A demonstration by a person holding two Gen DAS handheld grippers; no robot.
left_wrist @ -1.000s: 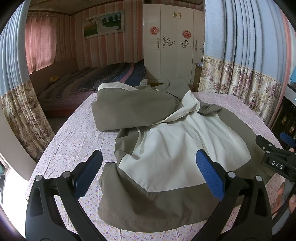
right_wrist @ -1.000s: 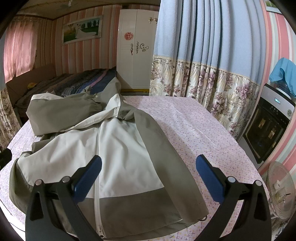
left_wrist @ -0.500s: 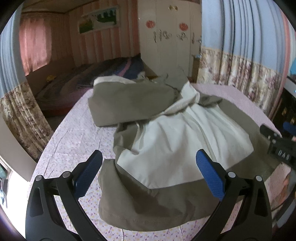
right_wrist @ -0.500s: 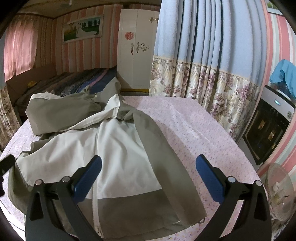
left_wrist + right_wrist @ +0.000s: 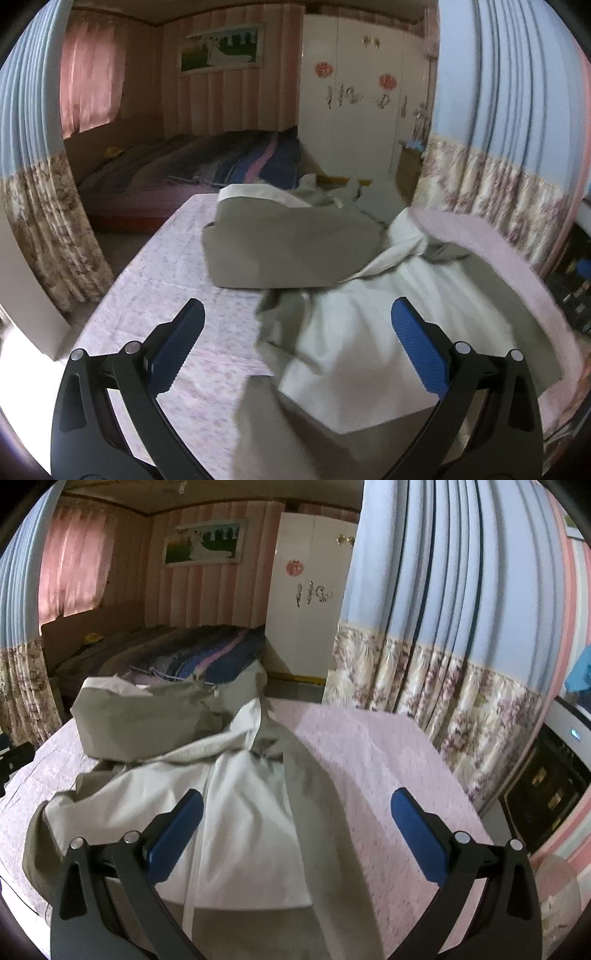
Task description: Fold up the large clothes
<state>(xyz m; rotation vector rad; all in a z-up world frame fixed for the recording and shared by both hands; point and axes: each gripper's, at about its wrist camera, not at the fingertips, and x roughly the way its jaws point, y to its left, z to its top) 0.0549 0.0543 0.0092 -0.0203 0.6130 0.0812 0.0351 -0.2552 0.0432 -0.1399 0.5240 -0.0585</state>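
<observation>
In the left wrist view the left gripper (image 5: 297, 341) has its jaws wide open and holds nothing; its blue pads (image 5: 180, 343) stand above the near edge of the jacket (image 5: 354, 332) and the flowered cloth (image 5: 166, 280) of the worktop. In the right wrist view the right gripper (image 5: 295, 830) also has its jaws wide apart and empty, with one pad (image 5: 173, 834) over the pale front of the jacket (image 5: 247, 812) and the other over the bare pink cloth (image 5: 388, 760).

The jacket lies spread on the worktop, pale in the middle and olive at the hem and sides. A white zipper line (image 5: 195, 849) runs down its front toward the near edge. One olive sleeve (image 5: 288, 251) is folded across the upper part, at the far left of the garment. The picture from the left wrist is blurred, so small folds near the hem are not clear.

Behind the worktop there is a bed (image 5: 192, 173) with a dark striped cover. Farther back stands a white wardrobe (image 5: 354, 92) with red flower stickers, and a framed picture (image 5: 221, 50) hangs on the striped wall. Blue curtains (image 5: 443, 590) with a flowered lower part hang at the right.
</observation>
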